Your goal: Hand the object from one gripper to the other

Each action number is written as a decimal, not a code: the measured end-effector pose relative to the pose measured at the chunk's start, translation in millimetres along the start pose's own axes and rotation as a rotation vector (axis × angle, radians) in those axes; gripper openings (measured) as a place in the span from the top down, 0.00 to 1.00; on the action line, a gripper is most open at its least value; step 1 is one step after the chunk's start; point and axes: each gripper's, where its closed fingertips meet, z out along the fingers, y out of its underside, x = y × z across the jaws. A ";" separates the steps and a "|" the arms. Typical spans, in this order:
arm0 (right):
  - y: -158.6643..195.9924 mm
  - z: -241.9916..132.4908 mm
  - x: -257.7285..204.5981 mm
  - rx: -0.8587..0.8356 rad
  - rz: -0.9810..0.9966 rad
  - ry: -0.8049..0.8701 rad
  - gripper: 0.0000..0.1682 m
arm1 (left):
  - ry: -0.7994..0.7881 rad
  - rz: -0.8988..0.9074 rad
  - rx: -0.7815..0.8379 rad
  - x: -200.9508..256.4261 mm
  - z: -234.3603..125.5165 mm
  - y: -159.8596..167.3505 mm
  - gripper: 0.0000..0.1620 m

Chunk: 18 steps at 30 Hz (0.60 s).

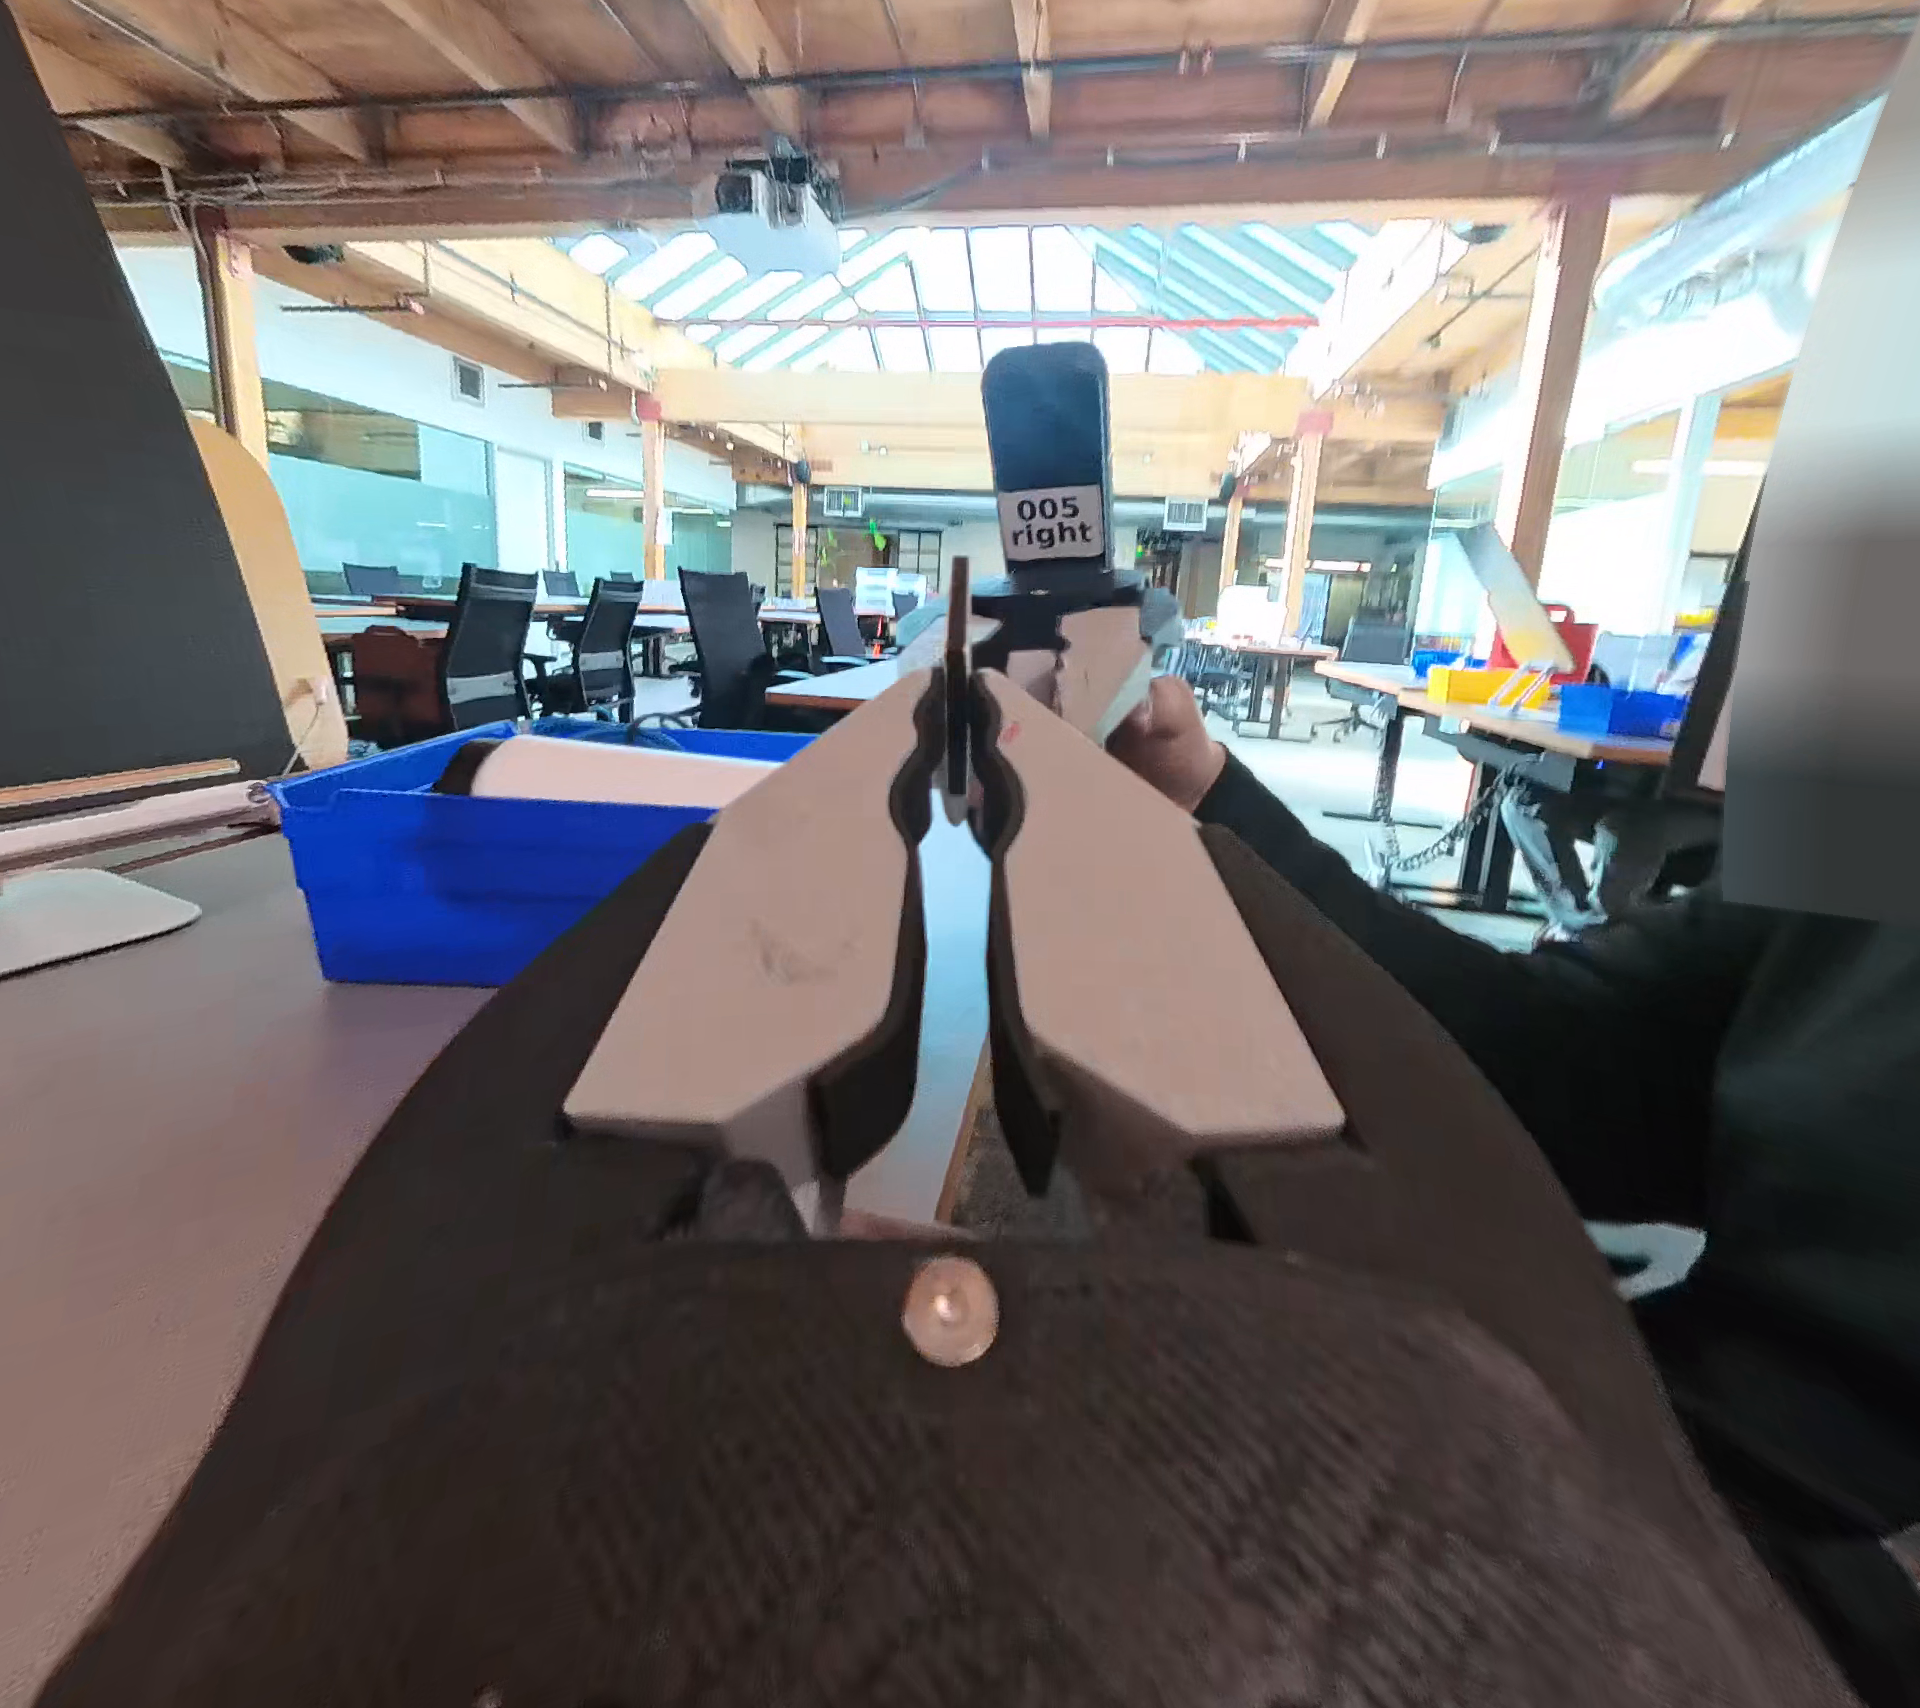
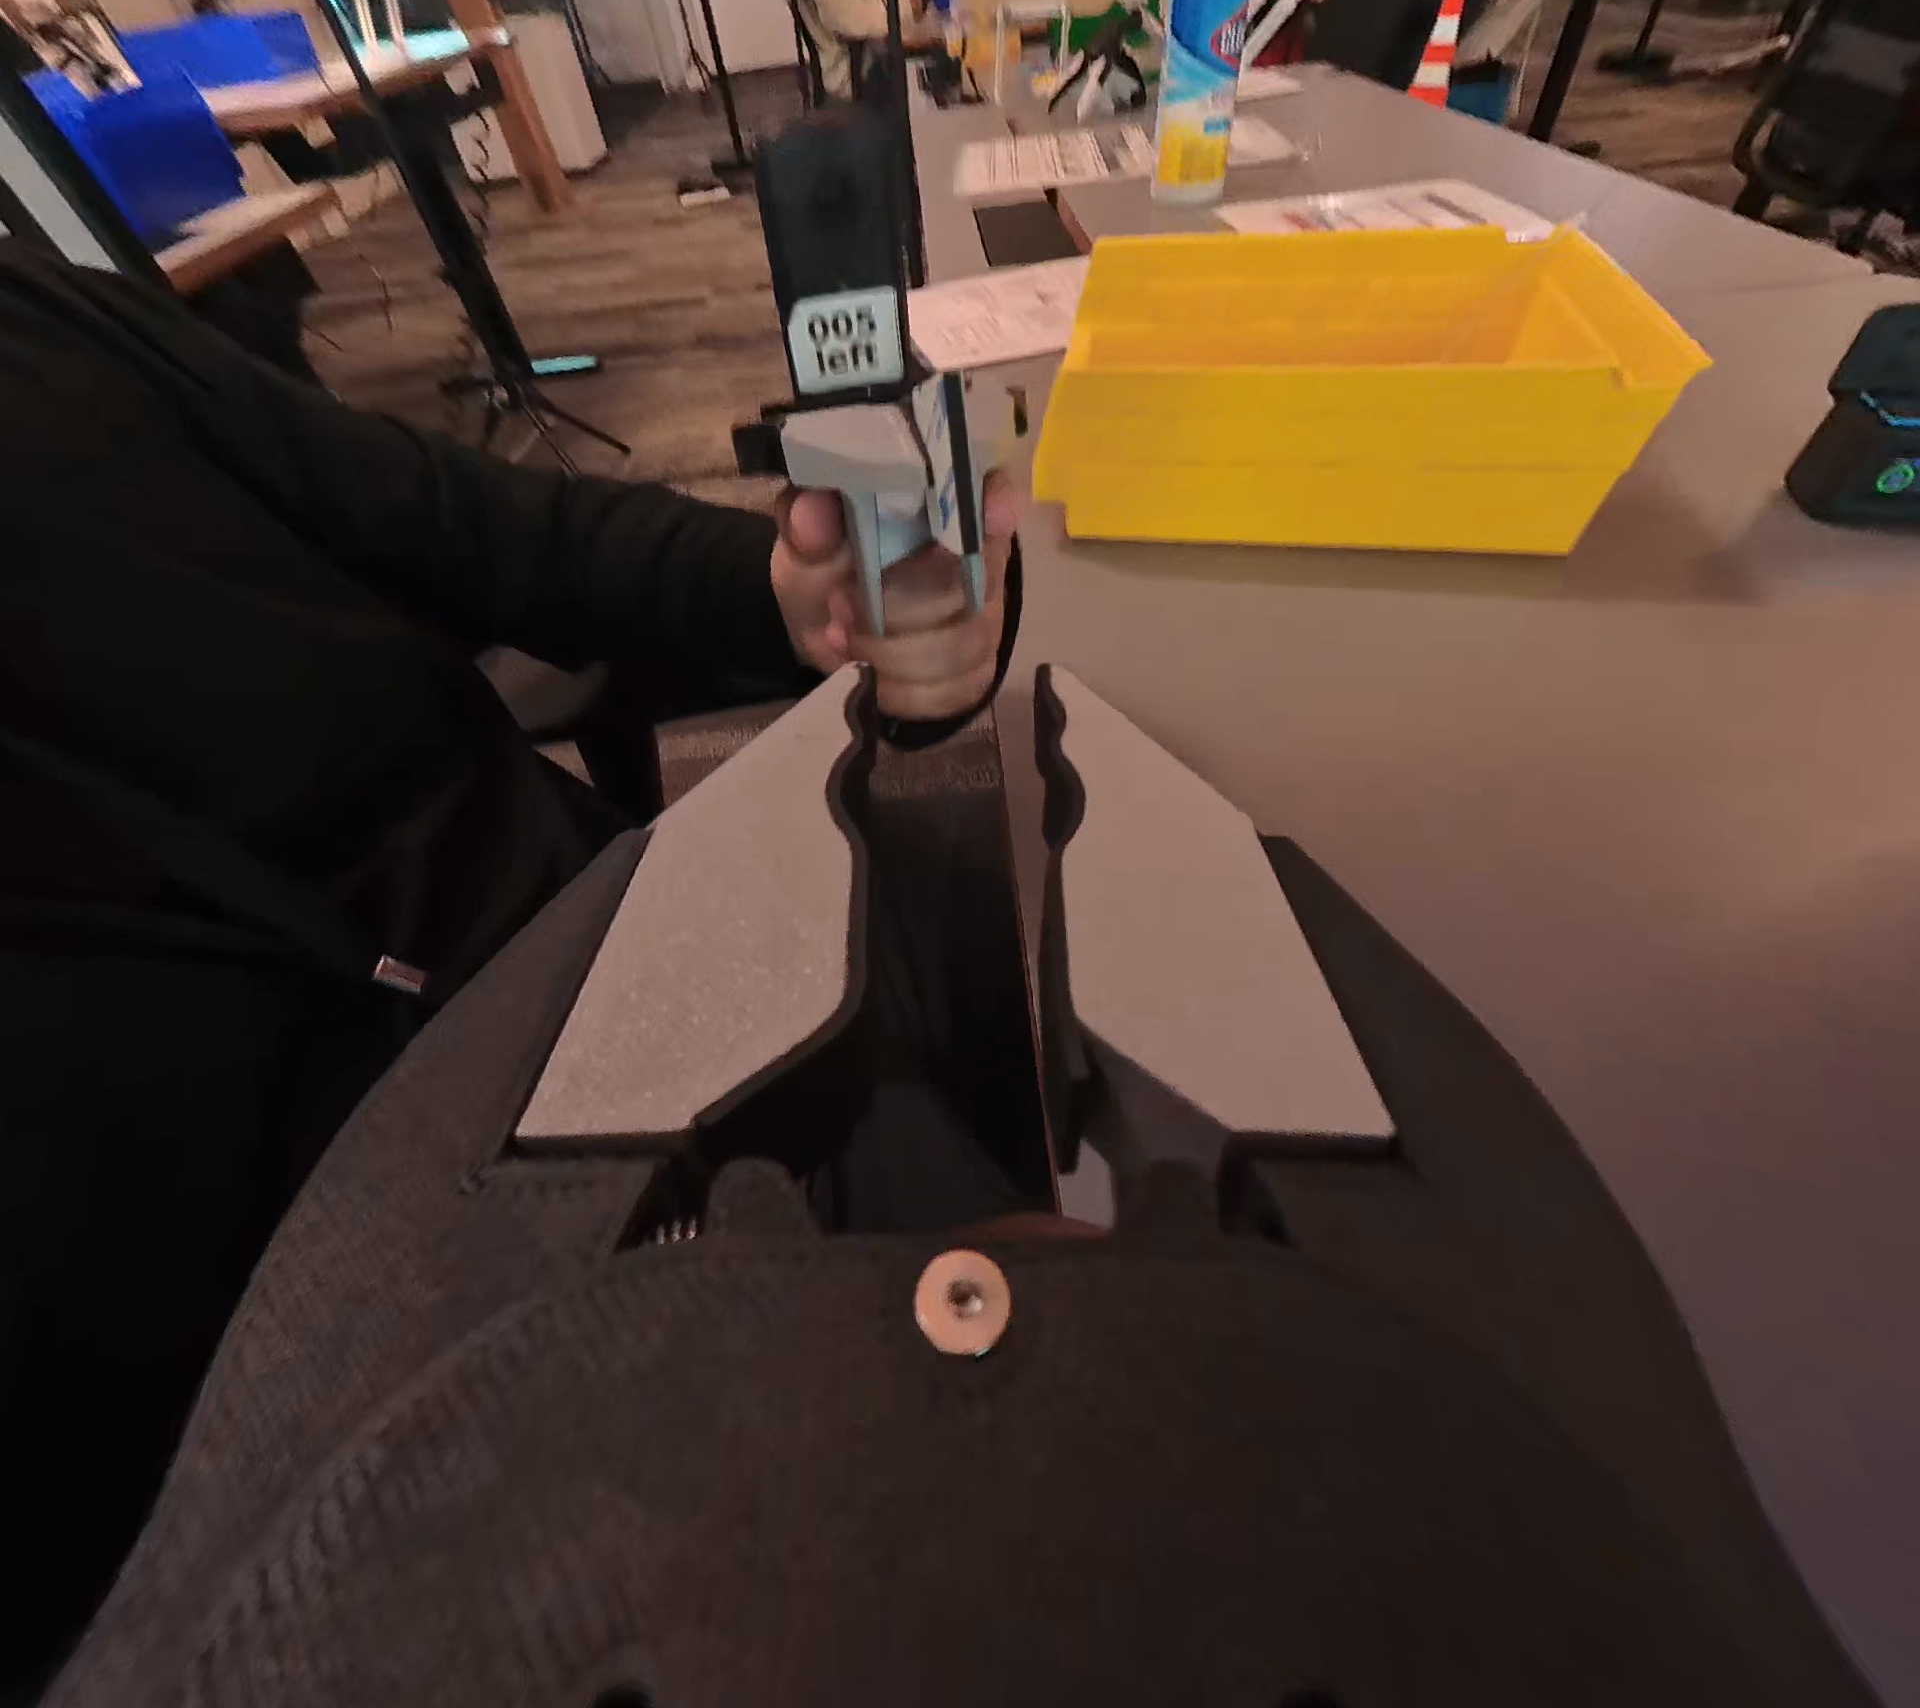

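Left tongs (image 1: 958,723) pinch a thin flat card (image 1: 957,671).

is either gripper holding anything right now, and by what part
The left gripper pinches a thin, flat dark object by its lower end; the rest sticks up above the fingertips. The right gripper is open and empty.
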 end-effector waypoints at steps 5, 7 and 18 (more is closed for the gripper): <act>-14.1 8.7 -0.2 0.092 0.007 0.003 0.84 | 0.013 -0.118 0.028 5.9 5.5 9.8 1.00; -15.0 11.6 -4.8 0.104 0.015 -0.029 0.89 | 0.000 -0.143 0.030 5.8 7.2 14.8 0.99; 13.4 -7.5 4.2 -0.095 0.060 0.036 1.00 | -0.003 -0.090 -0.394 -8.8 0.3 62.6 0.75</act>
